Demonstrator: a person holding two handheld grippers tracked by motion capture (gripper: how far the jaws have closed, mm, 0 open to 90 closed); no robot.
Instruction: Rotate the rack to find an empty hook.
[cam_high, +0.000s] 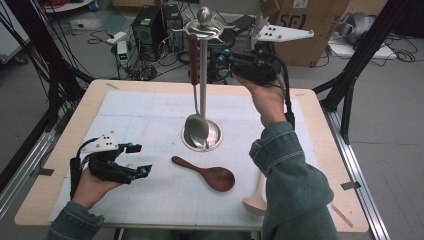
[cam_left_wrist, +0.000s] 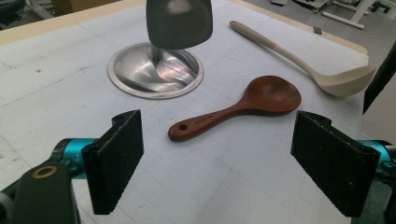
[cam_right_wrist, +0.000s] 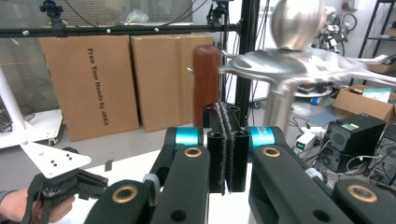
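While the right gripper (cam_high: 235, 61) sits raised beside the top of the utensil stand (cam_high: 202, 75), its two black, rough-textured pads are pressed flat together with nothing caught between them, as the right gripper view shows (cam_right_wrist: 226, 149). Just beyond those pads hangs the reddish-brown wooden handle (cam_right_wrist: 206, 84) of a ladle, rounded at its end, close to the gripper tips but apart from them.

Stand: polished metal, a slim upright pole topped with a ball (cam_right_wrist: 295, 23) and a ring of curved hook arms; round dished base (cam_left_wrist: 140, 77), mirror-bright, on the white gridded mat (cam_high: 150, 190). Ladle (cam_high: 196, 125) hangs from one hook, thin steel shank, smooth grey bowl low over the base.

Left gripper (cam_high: 137, 160) rests low at the near left of the table (cam_high: 75, 125), jaws spread wide and empty; square pads with a pebbled black surface, teal collars behind them (cam_left_wrist: 212, 172).

Loose on the mat:
- dark wooden rice paddle (cam_high: 207, 173), glossy, broad oval blade, short handle with a small hole at the end; lies between the left gripper's open jaws in its own view, farther off, untouched.
- cream-coloured spoon (cam_left_wrist: 308, 65), matte, long tapered handle, deep scooped bowl; near the paddle, not touching it, partly under the right sleeve (cam_high: 290, 180) in the high view.

Table edge is pale wood.
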